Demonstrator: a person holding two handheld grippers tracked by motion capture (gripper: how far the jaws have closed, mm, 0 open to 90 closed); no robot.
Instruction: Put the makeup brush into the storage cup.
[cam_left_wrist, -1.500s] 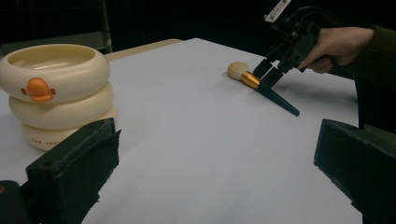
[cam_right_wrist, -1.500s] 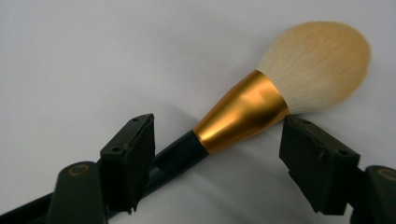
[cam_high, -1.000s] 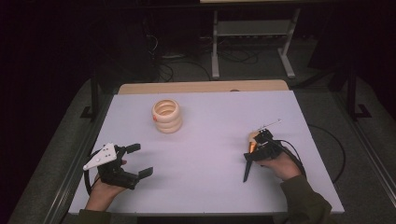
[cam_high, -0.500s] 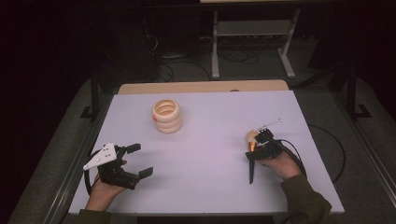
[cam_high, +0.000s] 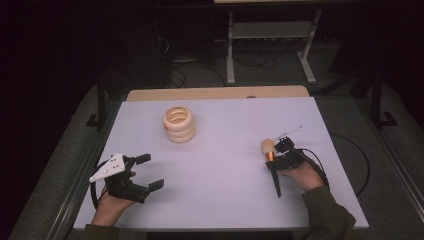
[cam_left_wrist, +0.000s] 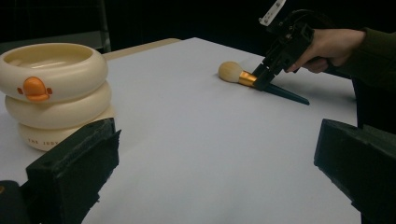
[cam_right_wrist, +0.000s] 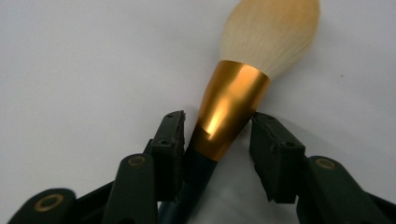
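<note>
Now we have the right hand-held gripper (cam_high: 276, 159) set over the makeup brush (cam_high: 270, 156) on the right side of the worktop (cam_high: 225, 150), and its jaws have just been closing in, with the brush between them. In the right gripper view the left pad (cam_right_wrist: 169, 140) lies against the gold collar (cam_right_wrist: 229, 109) where it meets the dark handle, while the right pad (cam_right_wrist: 270, 149) stands just beside the collar; we cannot tell whether it touches yet. We judge the grasp nearly made, not yet firm. A second ago the jaws stood wider around the same spot, and the hand and the brush have not shifted on the worktop.

That means the pick-up is the step in hand: once both pads press, we can lift.

The brush lies flat. Its long axis runs almost straight away from us in the high view: the pale bristle head (cam_high: 268, 145) at the far end, the dark pointed handle (cam_high: 276, 185) toward our edge of the worktop, under the right hand (cam_high: 300, 175).

Our left hand-held gripper (cam_high: 150, 171) rests at the near left with its jaws wide apart and nothing between them. The cream ringed pot (cam_high: 178, 123) with the orange duck beak stands well apart, toward the far left.
</note>
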